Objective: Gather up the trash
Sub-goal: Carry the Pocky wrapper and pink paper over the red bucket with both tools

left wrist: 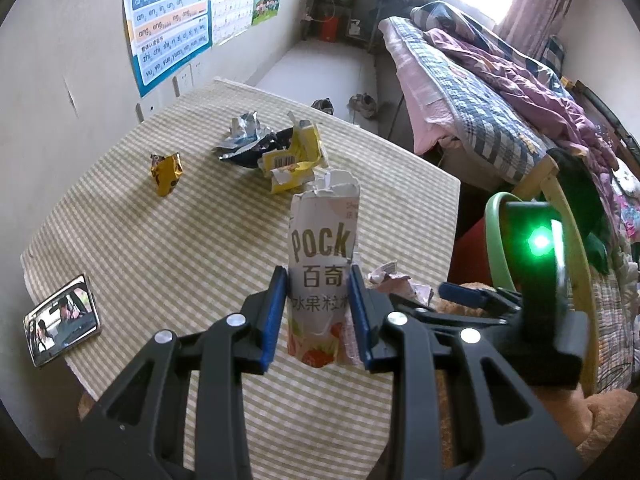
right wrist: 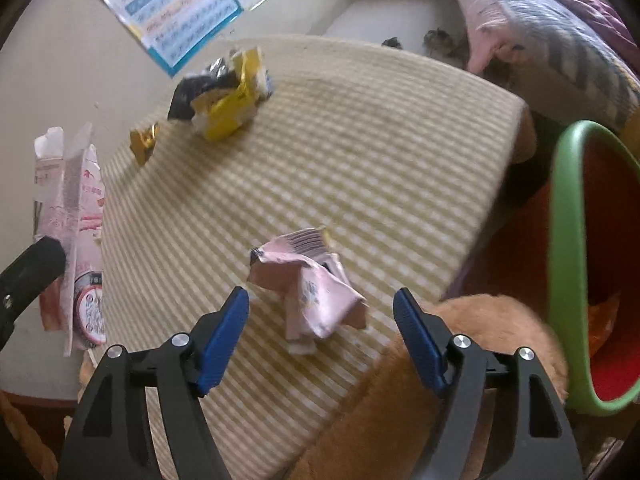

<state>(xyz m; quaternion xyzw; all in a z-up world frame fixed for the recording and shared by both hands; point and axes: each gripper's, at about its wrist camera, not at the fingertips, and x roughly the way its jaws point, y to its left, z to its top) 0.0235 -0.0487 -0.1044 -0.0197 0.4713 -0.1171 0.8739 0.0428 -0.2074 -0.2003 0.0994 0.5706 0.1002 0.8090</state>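
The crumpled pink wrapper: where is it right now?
In the right wrist view, the crumpled pink wrapper lies on the striped tablecloth near its front edge, between the open right gripper fingers, untouched.

The snack box (left wrist: 323, 264) has its lower sides covered by the blue pads (left wrist: 276, 312), and its printed name runs out of sight round its right edge. In the right wrist view the green-rimmed bin (right wrist: 568, 264) is cut off by the right edge; its contents cannot be made out. The wall poster (right wrist: 180, 12) there is blurred and unreadable. The phone (left wrist: 62, 318) screen is too small to read.
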